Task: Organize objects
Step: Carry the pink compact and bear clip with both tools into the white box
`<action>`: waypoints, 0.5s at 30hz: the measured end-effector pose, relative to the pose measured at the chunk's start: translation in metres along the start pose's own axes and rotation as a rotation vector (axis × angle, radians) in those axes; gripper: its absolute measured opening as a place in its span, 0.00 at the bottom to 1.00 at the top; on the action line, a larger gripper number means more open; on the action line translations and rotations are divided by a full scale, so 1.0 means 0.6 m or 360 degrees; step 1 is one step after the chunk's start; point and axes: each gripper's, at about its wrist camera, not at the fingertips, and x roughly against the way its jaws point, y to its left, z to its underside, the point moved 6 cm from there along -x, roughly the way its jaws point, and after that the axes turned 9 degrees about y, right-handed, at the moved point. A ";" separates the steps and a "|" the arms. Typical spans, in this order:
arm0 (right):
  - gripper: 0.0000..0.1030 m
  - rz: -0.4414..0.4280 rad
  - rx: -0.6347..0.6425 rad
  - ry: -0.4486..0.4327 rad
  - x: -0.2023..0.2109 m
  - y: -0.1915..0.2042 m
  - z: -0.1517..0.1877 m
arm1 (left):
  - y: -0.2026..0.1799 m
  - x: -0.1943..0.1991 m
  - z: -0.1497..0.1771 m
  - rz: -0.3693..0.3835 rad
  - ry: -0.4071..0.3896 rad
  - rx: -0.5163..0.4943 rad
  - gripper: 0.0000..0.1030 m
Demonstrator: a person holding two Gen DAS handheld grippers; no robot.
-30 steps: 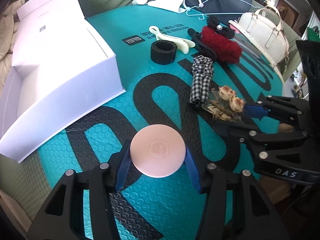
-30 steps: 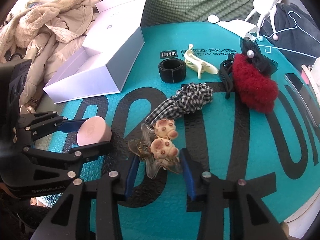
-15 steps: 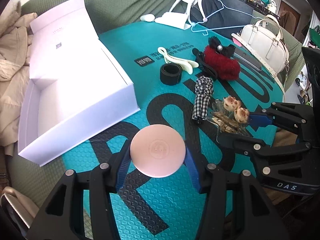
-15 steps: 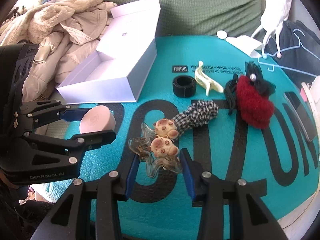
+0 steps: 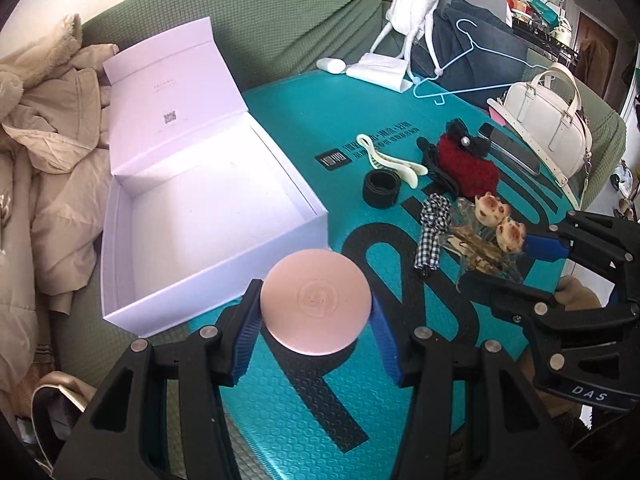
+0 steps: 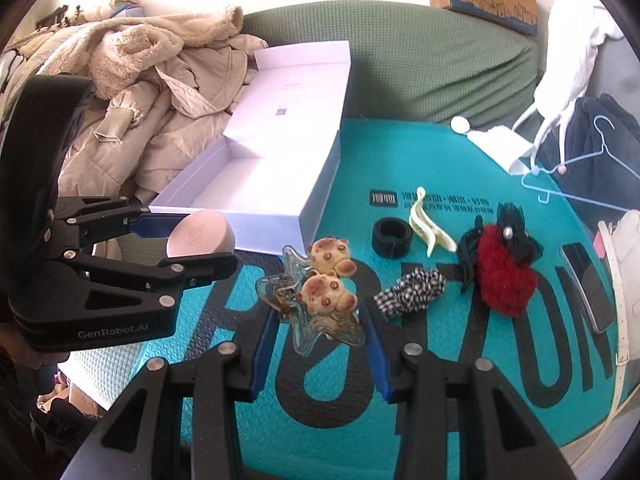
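Both views are bright with daylight and pretty sharp in the middle, no real motion blur. The fisheye bends everything hard at the edges, and the corners go black. The open white cardboard box [image 5: 208, 200] is nearly blown out inside, and the wall top left in the right wrist view is washed out too. The round pale pink case [image 5: 316, 302] drops a soft dark shadow on the textured teal mat [image 5: 280, 420] under it.
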 end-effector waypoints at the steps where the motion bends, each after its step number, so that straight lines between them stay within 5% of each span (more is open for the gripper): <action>1: 0.40 0.0001 0.0007 -0.0010 0.003 0.004 -0.006 | 0.006 0.004 -0.003 -0.0008 -0.0007 -0.0001 0.48; 15: 0.40 -0.0058 0.0101 -0.0094 -0.014 0.058 -0.112 | 0.122 0.020 -0.053 -0.0082 -0.0035 0.0094 0.48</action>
